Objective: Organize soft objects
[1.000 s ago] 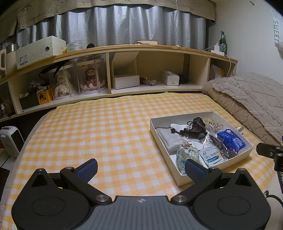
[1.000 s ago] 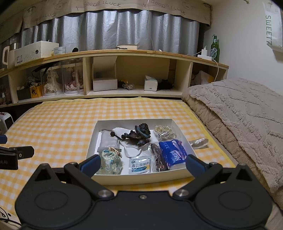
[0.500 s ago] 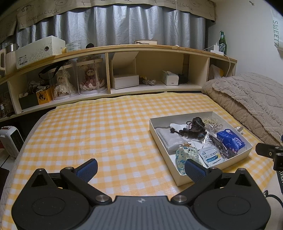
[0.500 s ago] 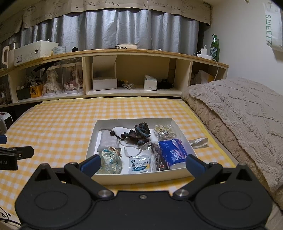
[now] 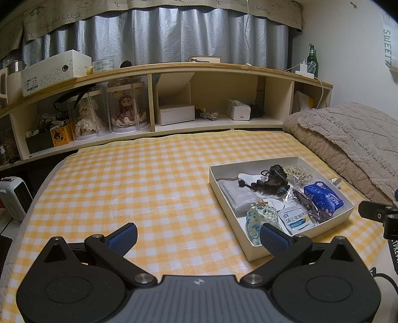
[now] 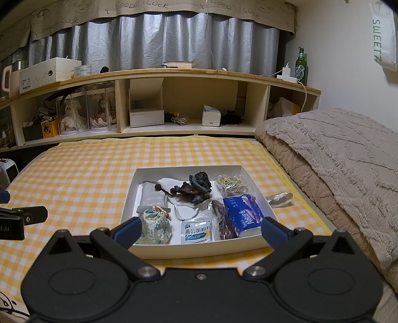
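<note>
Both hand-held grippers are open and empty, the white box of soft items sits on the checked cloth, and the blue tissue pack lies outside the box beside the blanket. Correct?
Not quite. The blue tissue pack lies inside the white box, at its near right corner, as the right wrist view shows. The rest stands.

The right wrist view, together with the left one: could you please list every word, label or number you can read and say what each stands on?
"GOOD LUCK": repeated on the curtain valance.
"SWEET": vertical green print on the wall hanging; its last character is cut off.
"Natural": blue tissue pack in the white box.
"蒲公英颗粒": white sachet.
Too small to read: white storage box label, grey pouch print, green bottle label.
</note>
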`<state>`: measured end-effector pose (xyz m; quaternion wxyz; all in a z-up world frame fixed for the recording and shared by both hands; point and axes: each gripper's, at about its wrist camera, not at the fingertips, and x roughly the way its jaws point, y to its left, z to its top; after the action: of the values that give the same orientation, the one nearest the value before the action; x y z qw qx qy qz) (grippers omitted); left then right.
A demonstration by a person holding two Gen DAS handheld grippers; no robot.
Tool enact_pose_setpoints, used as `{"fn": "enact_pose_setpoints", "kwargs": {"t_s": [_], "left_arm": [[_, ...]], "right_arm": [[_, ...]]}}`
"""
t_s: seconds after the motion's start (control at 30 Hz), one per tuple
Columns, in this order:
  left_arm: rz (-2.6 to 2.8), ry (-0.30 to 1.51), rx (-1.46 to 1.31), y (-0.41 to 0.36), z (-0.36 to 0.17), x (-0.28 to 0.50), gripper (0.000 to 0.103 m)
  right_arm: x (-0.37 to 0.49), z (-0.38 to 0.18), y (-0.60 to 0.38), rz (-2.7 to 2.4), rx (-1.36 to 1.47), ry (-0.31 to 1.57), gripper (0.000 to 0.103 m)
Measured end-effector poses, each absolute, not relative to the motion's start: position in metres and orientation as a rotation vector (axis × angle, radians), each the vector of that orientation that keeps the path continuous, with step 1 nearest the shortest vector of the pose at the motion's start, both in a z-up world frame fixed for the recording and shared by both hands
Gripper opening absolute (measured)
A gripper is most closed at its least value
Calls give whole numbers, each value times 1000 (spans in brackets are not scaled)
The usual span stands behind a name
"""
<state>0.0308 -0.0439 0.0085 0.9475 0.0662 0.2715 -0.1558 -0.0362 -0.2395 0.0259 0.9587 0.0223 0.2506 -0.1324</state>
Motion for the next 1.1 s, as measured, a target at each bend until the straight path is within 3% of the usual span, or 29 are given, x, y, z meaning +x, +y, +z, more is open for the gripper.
{"fn": "enact_pose_setpoints", "kwargs": {"t_s": [1.1], "left_arm": [[-318, 553, 136, -50, 7, 28, 103]], "right_arm": [[-36, 26, -241, -267, 47, 508, 103]]}}
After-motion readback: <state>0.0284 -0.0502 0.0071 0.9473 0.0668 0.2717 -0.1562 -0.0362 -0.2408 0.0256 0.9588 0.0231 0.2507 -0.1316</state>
